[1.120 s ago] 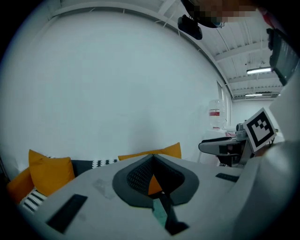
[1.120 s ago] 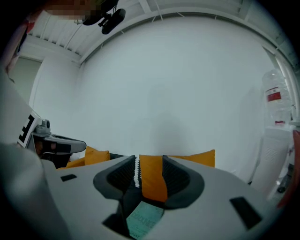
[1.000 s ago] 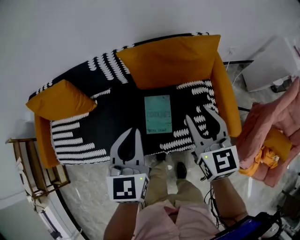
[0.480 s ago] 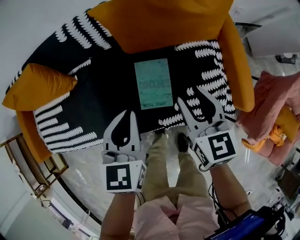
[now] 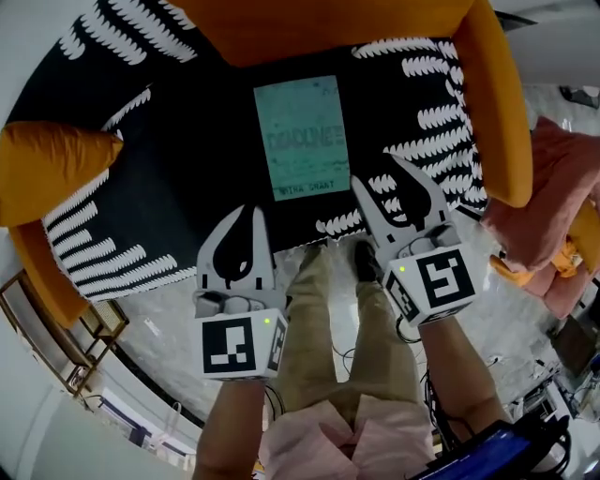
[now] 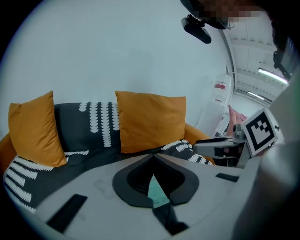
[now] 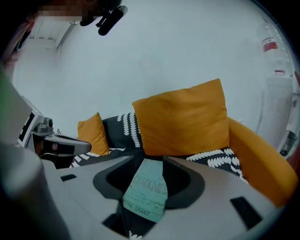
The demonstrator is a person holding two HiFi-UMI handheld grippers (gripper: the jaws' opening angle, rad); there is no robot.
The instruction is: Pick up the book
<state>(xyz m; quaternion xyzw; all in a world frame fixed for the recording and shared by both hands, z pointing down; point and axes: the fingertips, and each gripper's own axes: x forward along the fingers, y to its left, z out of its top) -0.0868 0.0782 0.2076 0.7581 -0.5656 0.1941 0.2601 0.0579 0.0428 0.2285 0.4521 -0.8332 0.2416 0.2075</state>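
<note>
A pale teal book [image 5: 302, 138] lies flat on the black patterned throw [image 5: 187, 159] of an orange sofa; its dark title print faces me. My right gripper [image 5: 373, 169] hangs open just right of the book's near corner, above the seat's front edge. In the right gripper view the book [image 7: 146, 194] shows through the gap of that gripper [image 7: 148, 158]. My left gripper [image 5: 248, 210] is shut and empty, in front of the seat and left of the book. A sliver of the book [image 6: 157, 192] shows in the hollow behind its closed tips [image 6: 153, 156].
An orange back cushion [image 5: 319, 23] stands behind the book, and a second orange cushion [image 5: 47, 169] at the sofa's left end. The orange armrest [image 5: 502, 112] bounds the right side. Pink fabric [image 5: 553, 187] lies beyond it. A wooden rack [image 5: 56, 319] stands at the lower left.
The view and both grippers have closed in on the sofa, so the book looks larger and nearer the right gripper's tips. Neither gripper's state has changed.
</note>
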